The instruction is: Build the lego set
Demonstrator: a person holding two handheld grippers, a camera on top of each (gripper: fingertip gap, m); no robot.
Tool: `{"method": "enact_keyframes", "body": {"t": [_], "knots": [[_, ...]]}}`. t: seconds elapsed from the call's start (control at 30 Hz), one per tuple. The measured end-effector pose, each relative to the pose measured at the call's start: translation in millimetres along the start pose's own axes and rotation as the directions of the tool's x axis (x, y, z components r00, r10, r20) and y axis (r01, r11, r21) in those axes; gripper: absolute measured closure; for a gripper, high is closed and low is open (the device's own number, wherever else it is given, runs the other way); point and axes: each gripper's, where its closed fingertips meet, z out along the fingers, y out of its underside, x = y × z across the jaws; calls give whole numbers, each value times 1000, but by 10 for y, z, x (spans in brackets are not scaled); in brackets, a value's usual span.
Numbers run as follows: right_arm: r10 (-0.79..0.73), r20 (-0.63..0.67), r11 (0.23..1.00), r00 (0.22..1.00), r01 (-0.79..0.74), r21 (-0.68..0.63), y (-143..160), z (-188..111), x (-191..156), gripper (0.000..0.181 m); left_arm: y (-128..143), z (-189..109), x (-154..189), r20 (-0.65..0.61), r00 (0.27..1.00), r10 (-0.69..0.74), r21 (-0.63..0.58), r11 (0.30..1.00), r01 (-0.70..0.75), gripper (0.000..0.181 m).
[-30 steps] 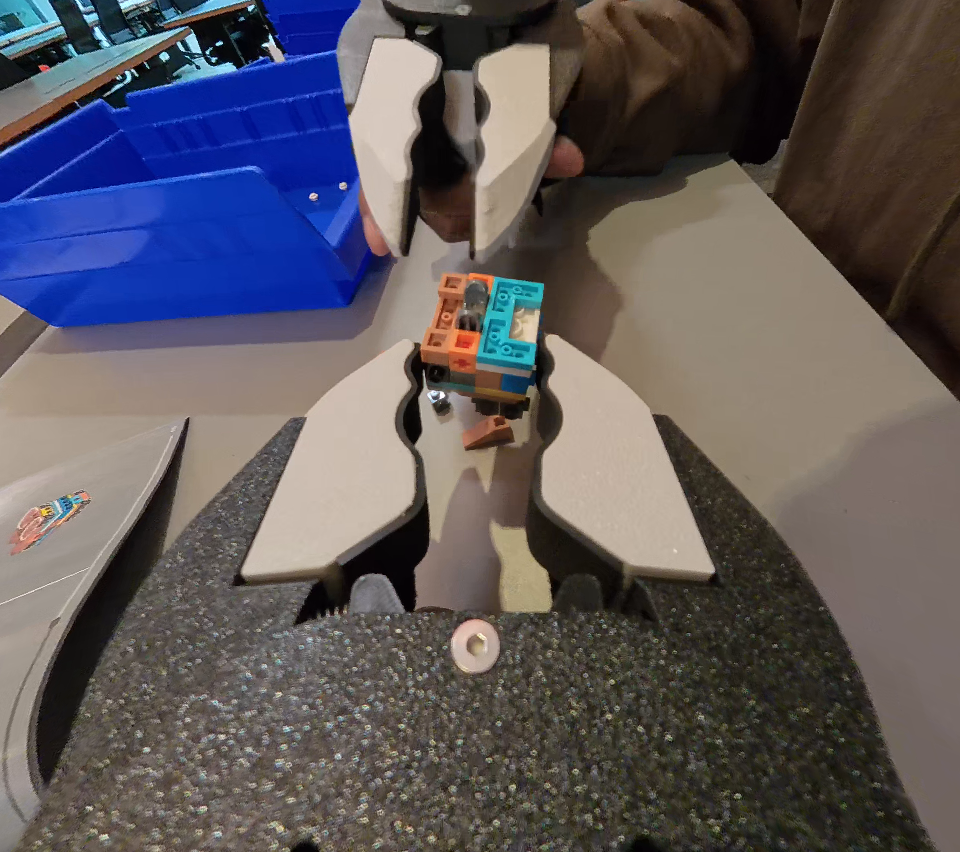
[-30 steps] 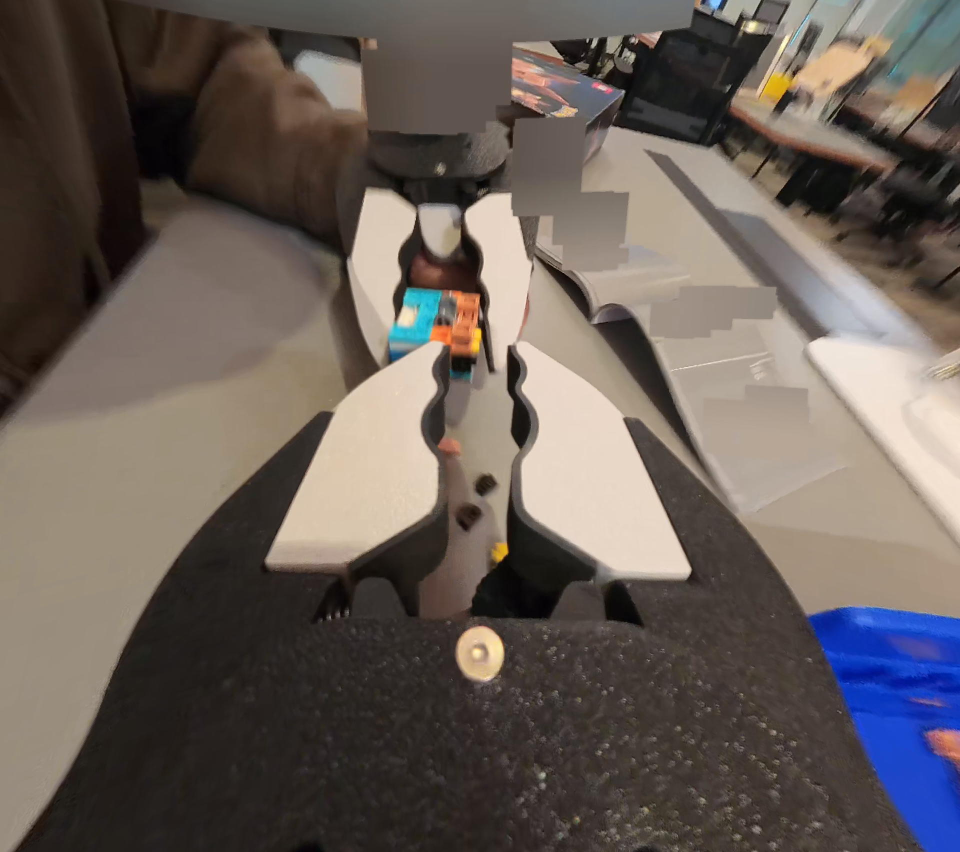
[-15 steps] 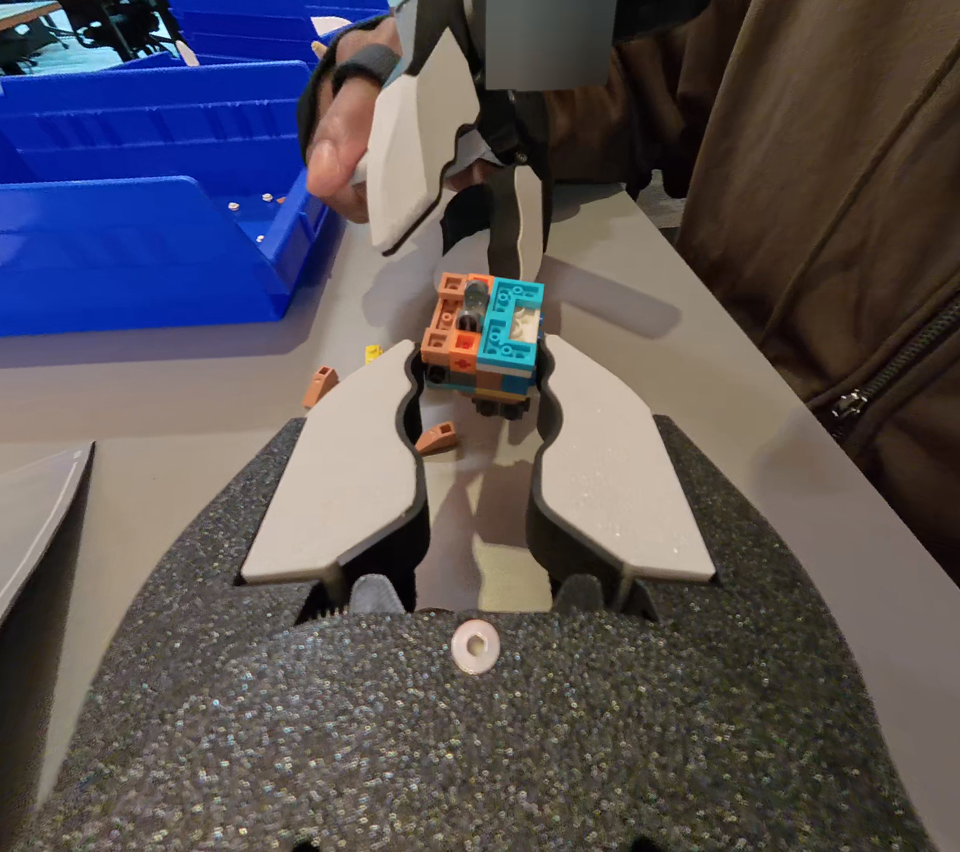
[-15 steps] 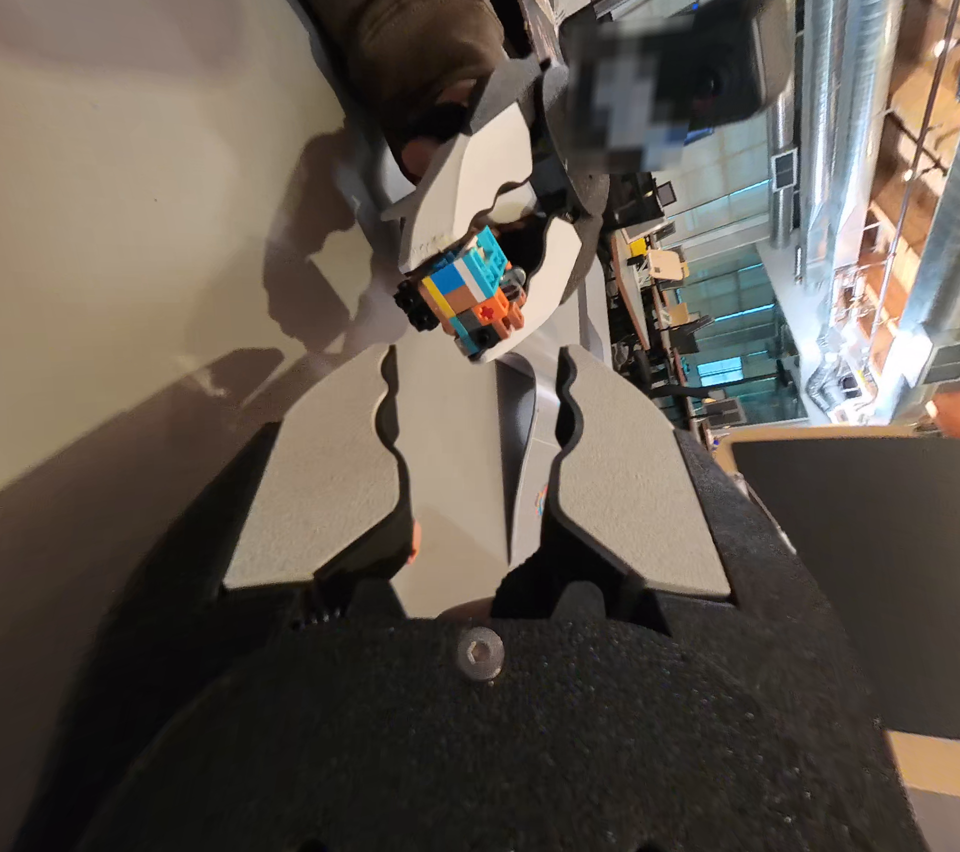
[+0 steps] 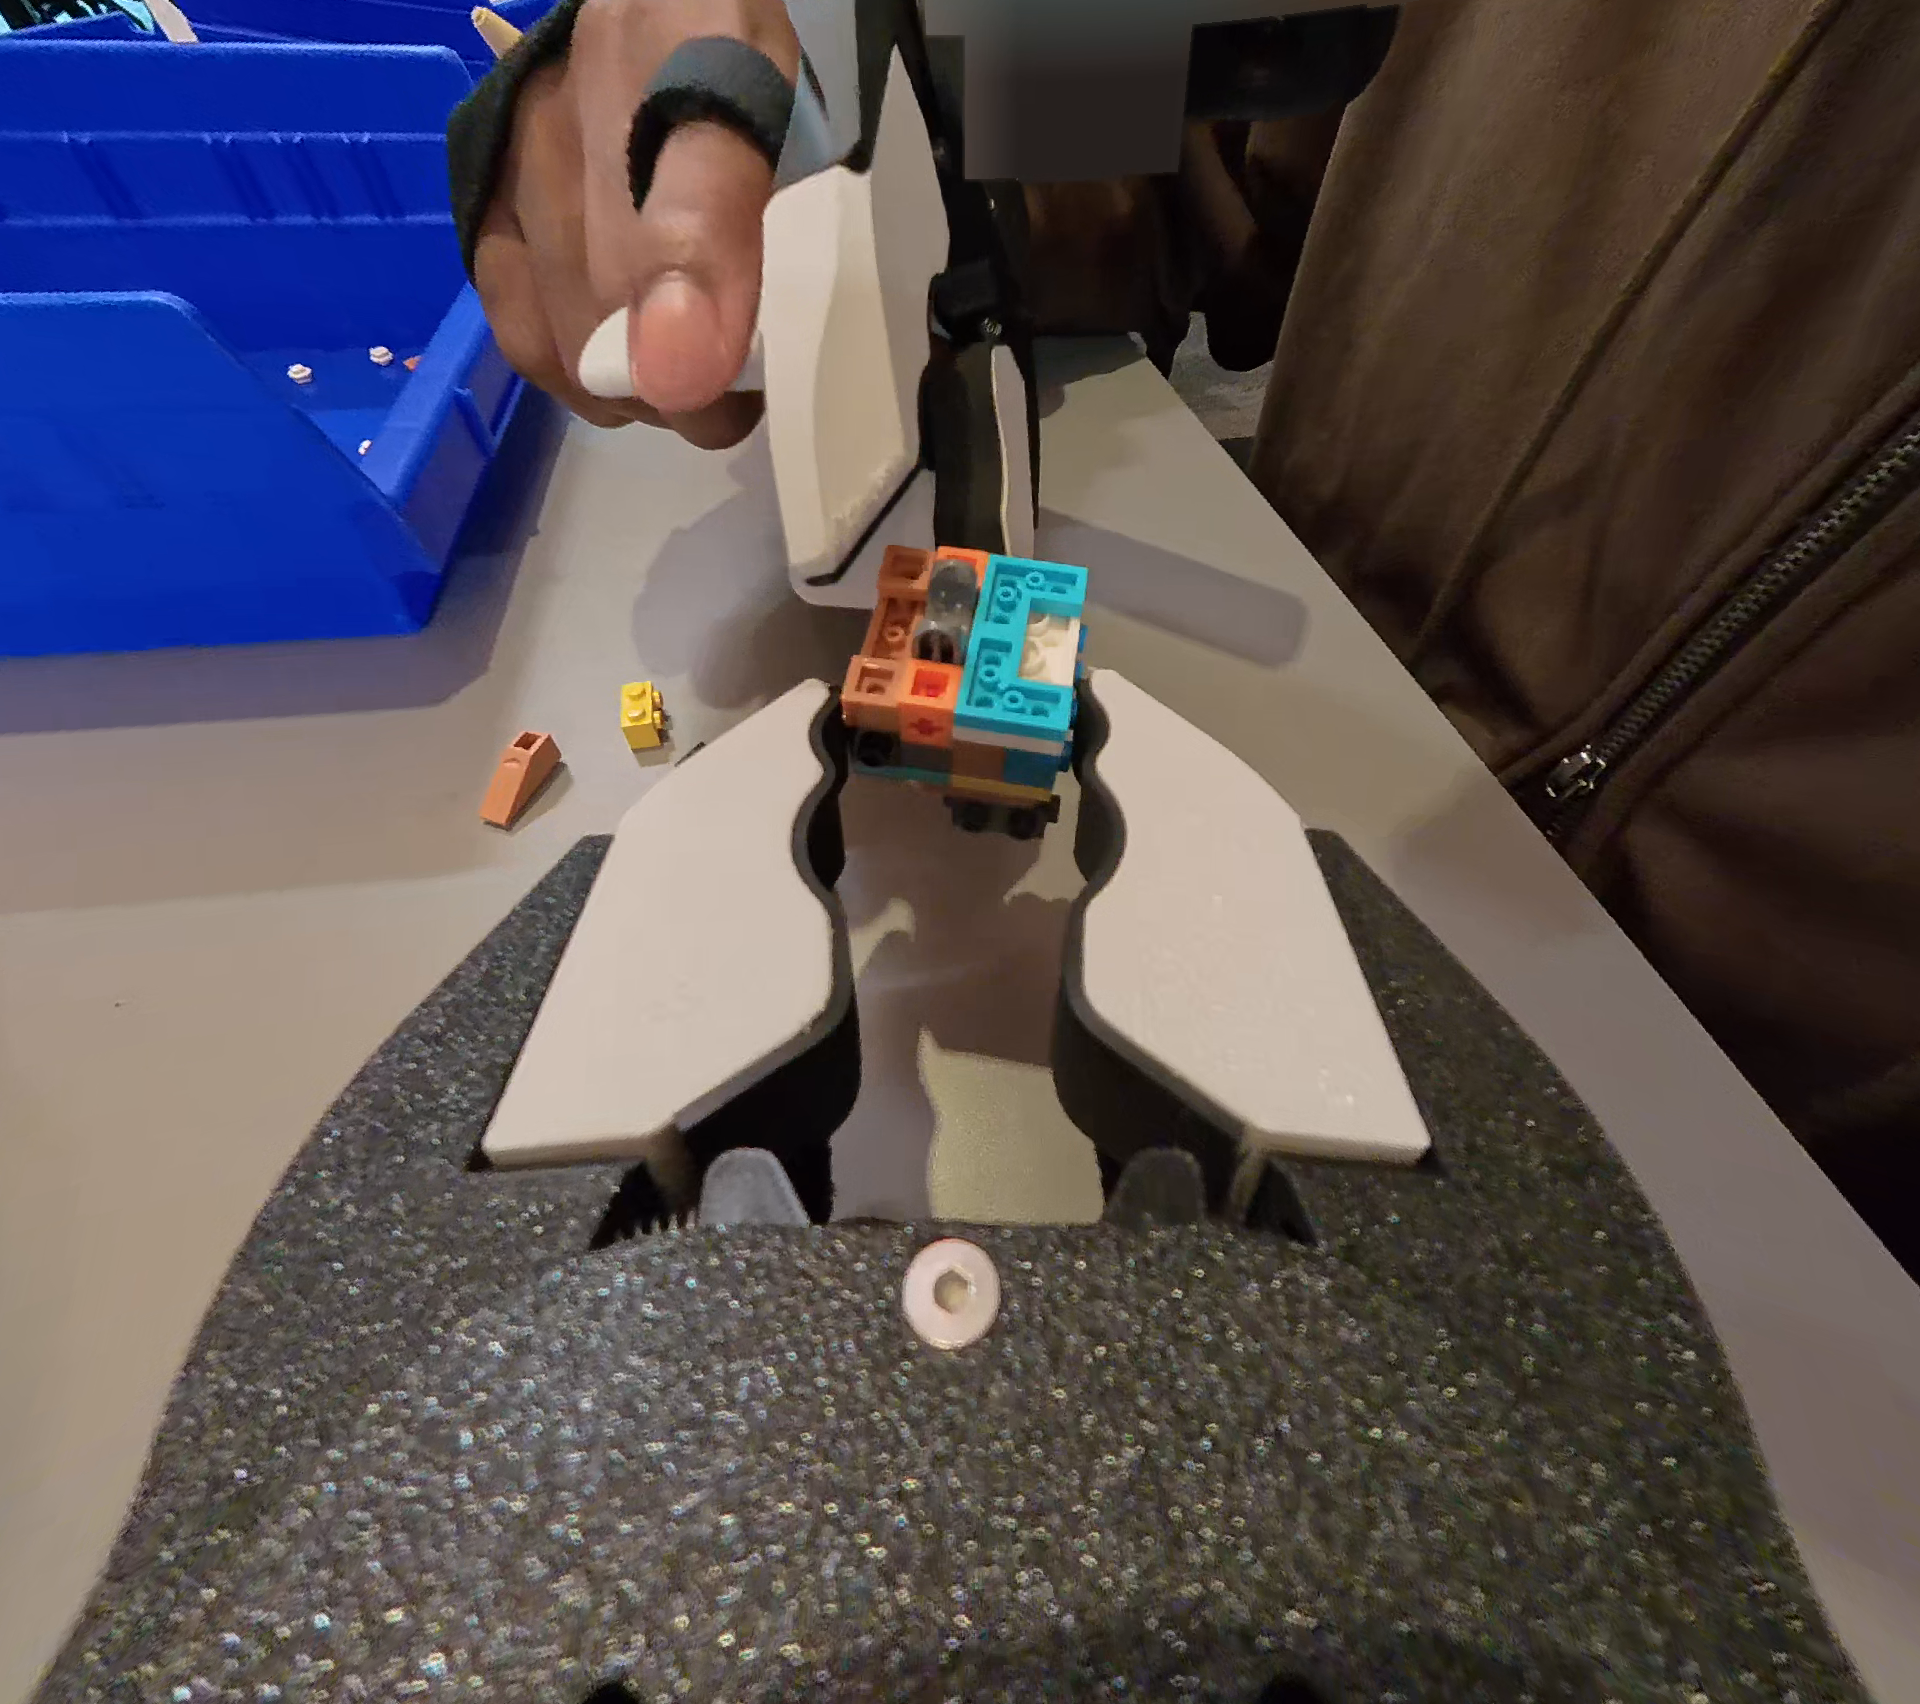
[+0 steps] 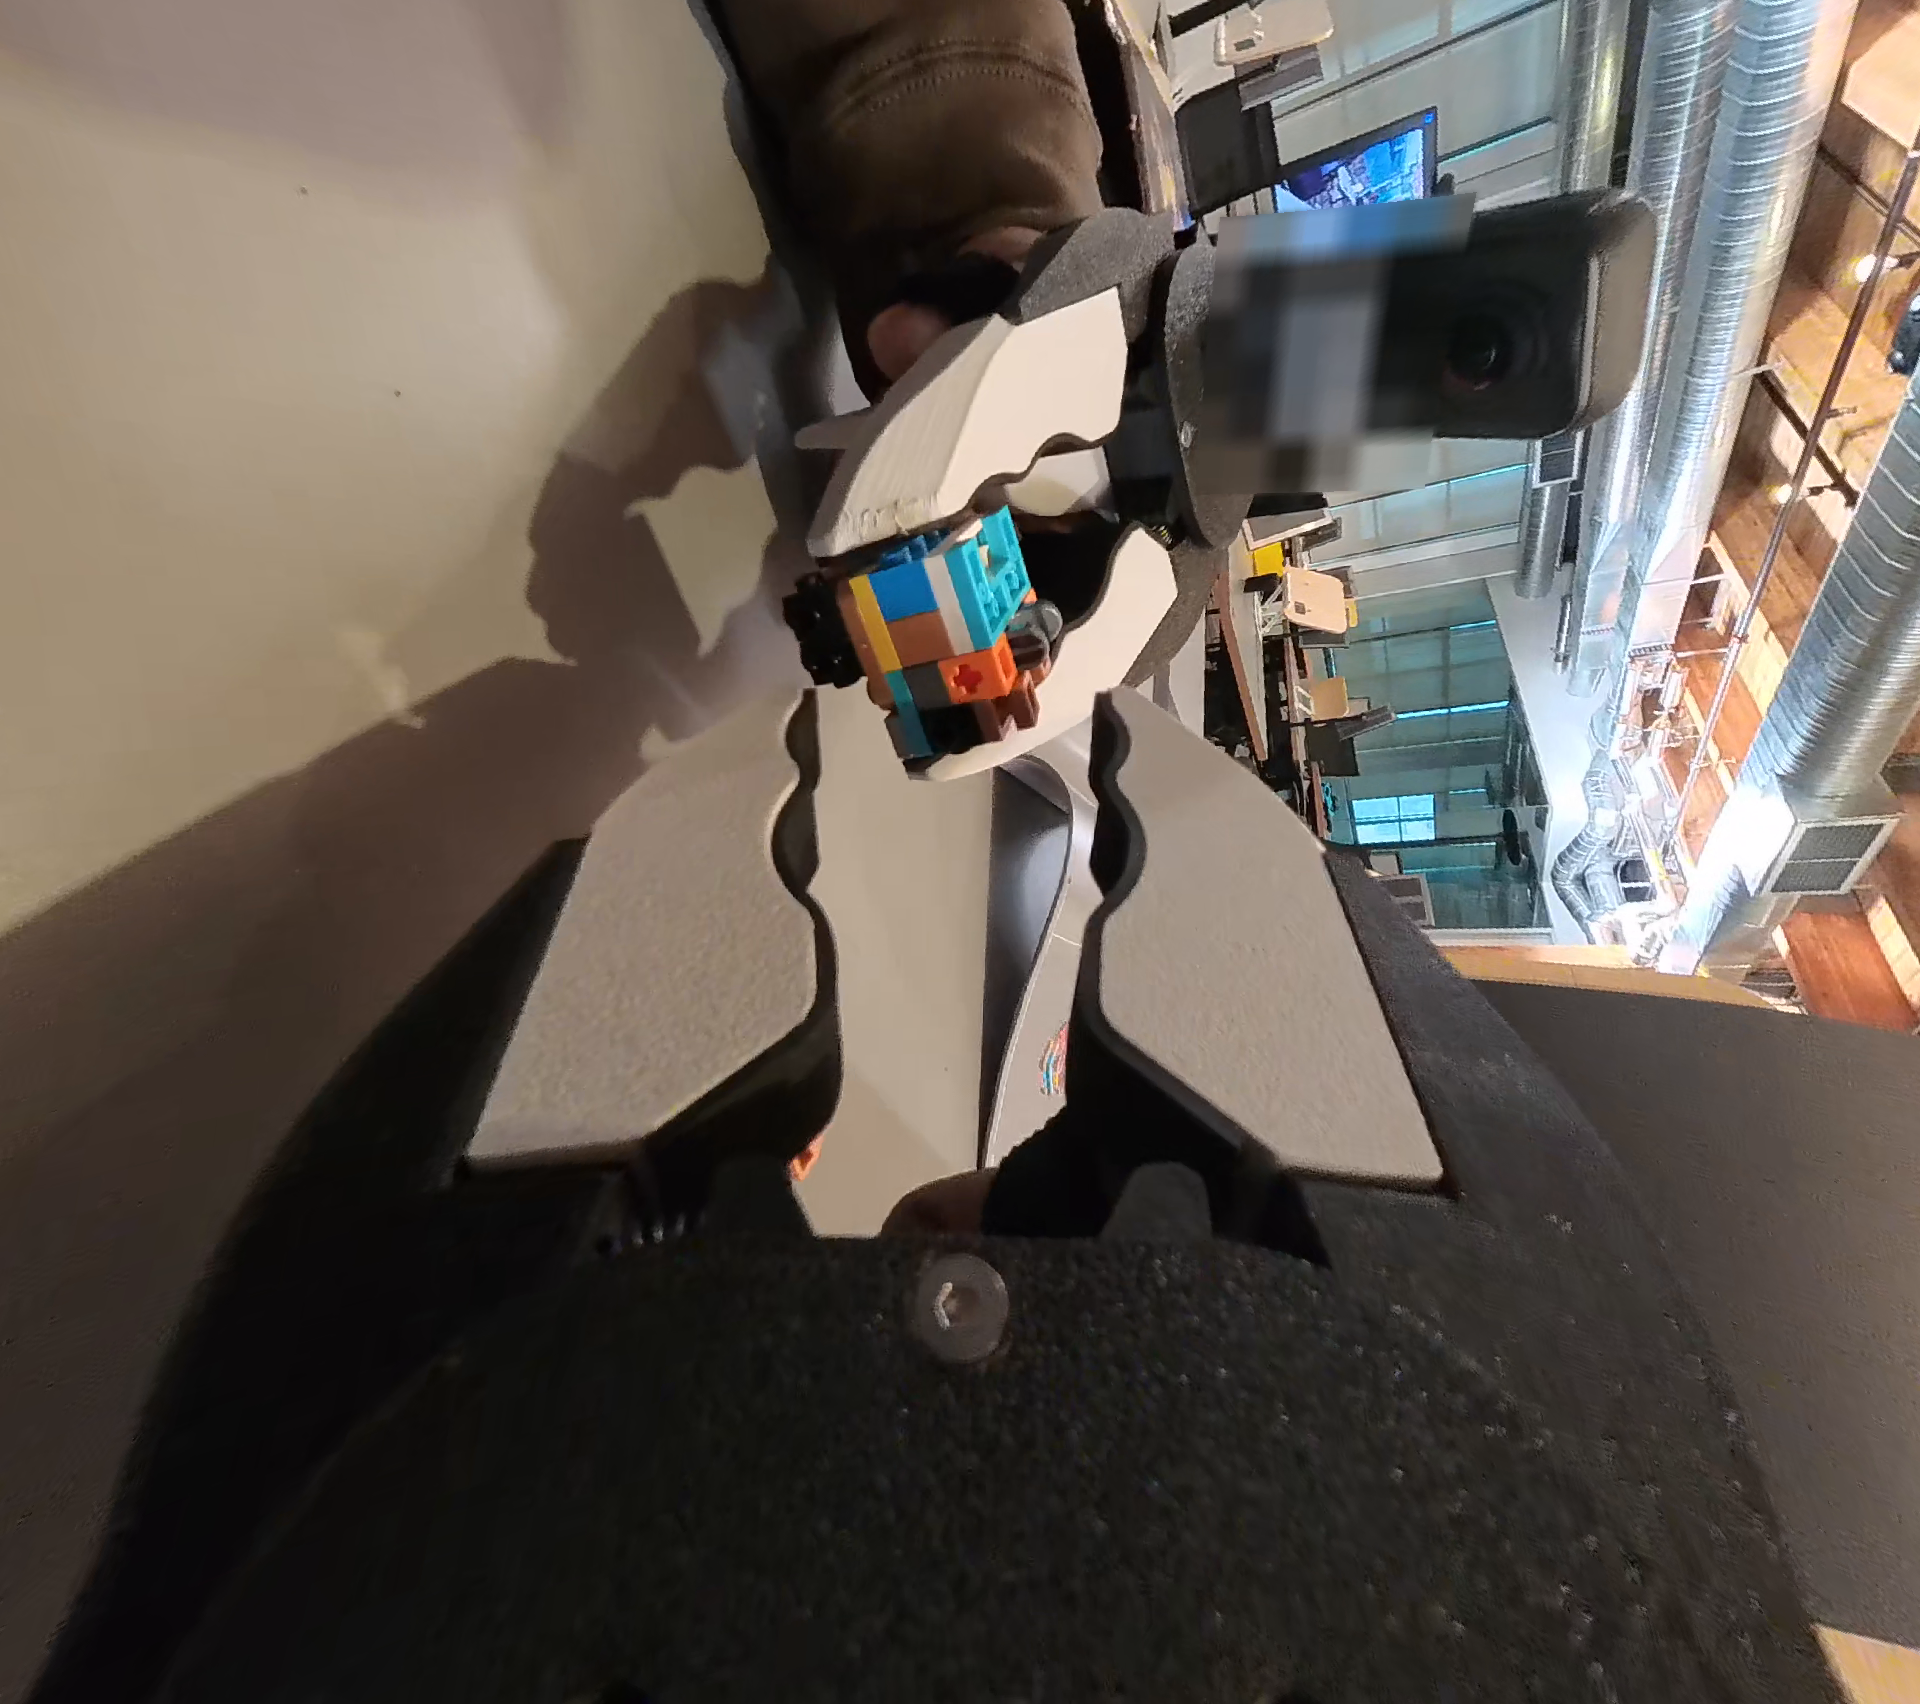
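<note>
A small lego build (image 5: 966, 667) of teal, orange, brown and black bricks is clamped between my left gripper's (image 5: 961, 719) fingertips, a little above the grey table (image 5: 312, 875). My right gripper (image 5: 925, 558) is rolled onto its side just beyond the build, its fingers spread and close to the build's far edge. In the right wrist view my right gripper (image 6: 956, 709) is open and empty, with the build (image 6: 925, 646) right in front of its tips, held by the left gripper (image 6: 914, 631).
Blue bins (image 5: 208, 407) stand at the back left, with small pieces inside. A yellow brick (image 5: 642, 712) and a brown slope brick (image 5: 520, 776) lie loose on the table left of my left gripper. A person's brown jacket (image 5: 1610, 511) fills the right side. Both grippers' tips are close together, under 4 cm apart.
My right gripper has rolled onto its side and come closer to the build. My left gripper has swung with the build, so the loose bricks now lie to its left.
</note>
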Motion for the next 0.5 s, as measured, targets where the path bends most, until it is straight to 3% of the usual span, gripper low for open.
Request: {"method": "enact_keyframes", "body": {"t": [0.3, 0.5], "knots": [[5, 50, 1000, 999, -5, 0, 8, 40, -62, 130, 40, 20, 28, -30, 999, -20, -9, 1000, 19, 139], [4, 74, 1000, 997, -4, -4, 12, 58, -97, 139, 54, 33, 46, -46, 998, -31, -12, 999, 31, 139]]}}
